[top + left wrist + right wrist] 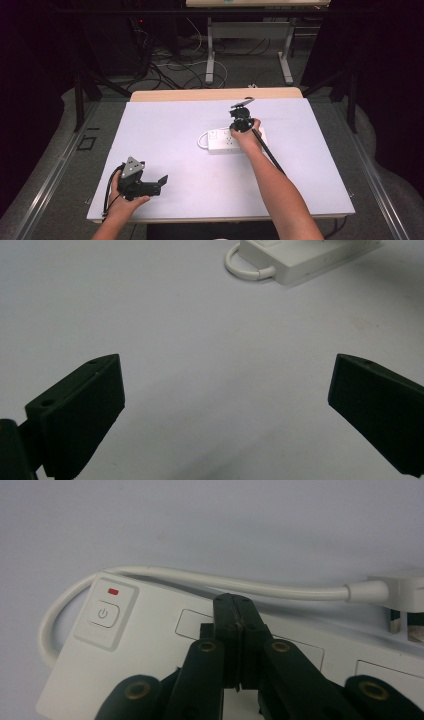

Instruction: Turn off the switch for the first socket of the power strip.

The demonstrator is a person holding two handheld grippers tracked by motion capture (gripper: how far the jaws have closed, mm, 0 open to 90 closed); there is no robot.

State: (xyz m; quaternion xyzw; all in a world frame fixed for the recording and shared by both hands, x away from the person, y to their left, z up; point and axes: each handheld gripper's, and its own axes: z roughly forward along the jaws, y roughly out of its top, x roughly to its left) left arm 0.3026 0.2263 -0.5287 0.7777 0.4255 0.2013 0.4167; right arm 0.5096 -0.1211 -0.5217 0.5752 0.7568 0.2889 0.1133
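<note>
White plastic power strip (226, 141) with looped cord lies right of centre on the pale table (165, 125), partly hidden by the right gripper (239, 611), jaws pressed together above it; left gripper (225, 390), near left, gapes wide, empty.

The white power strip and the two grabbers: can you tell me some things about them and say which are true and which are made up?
1. The right gripper has its jaws pressed together over the power strip. True.
2. The left gripper is shut tight. False: its jaws stand wide apart with bare table between them.
3. The power strip's cable curls round one end of it and runs along its side to a plug. True.
4. The power button has a green mark above it. False: the mark is red.
5. The left gripper is touching the power strip. False: it is well apart from it, near the table's front edge.
</note>
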